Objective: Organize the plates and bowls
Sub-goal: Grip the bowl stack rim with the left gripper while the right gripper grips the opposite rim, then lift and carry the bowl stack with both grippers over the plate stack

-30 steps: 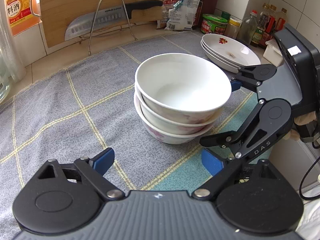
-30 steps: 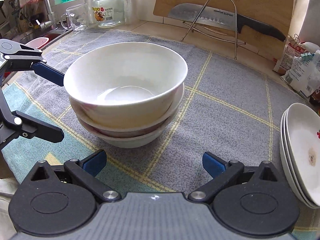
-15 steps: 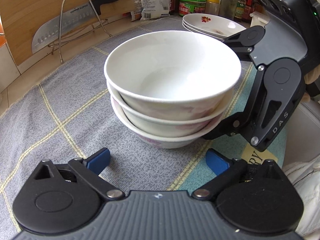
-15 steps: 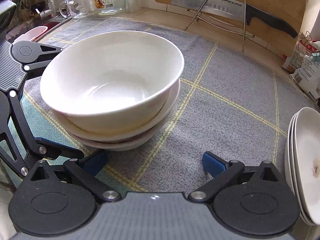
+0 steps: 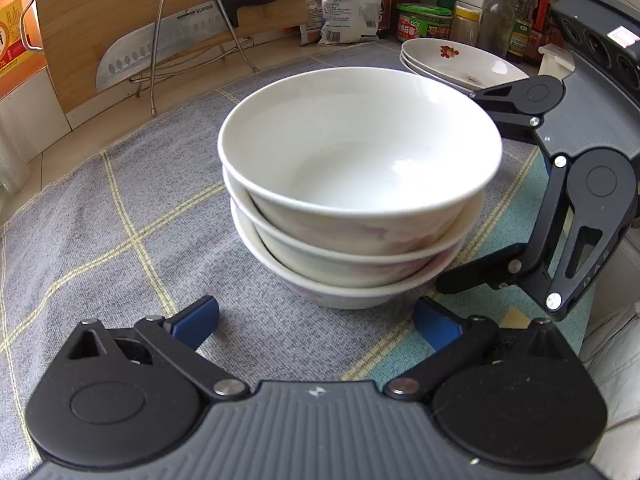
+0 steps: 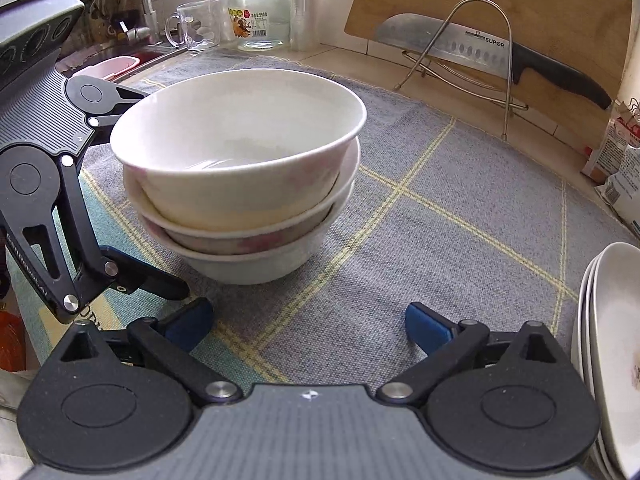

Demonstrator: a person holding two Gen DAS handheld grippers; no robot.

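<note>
My left hand-held gripper (image 5: 316, 316) is spread as wide as it goes and holds nothing; its blue pads (image 5: 196, 320) sit low over the cloth (image 5: 120, 216), just short of the foot of the bowl stack (image 5: 356, 200). My right hand-held gripper (image 6: 308, 320) is equally wide and empty, with the stack ahead and to its left. The three nested bowls stand in the middle of the checked cloth on the worktop (image 5: 280, 52), and a pile of plates (image 5: 452, 62) lies beyond them, near the jars.

I judge the stack heavy for one pinch, hard, glazed and slippery, and liable to chip. The upper bowls sit slightly askew, so they could slide if tilted. A wall of the bottom bowl, or the stack cradled from both sides, seems the safest hold, though I cannot quite see how firmly the bowls seat.

Compared with a second ago, my left jaws have widened and the stack now fills far more of the left view. The right hand-held gripper appears beside the bowls instead of well behind them.
</note>
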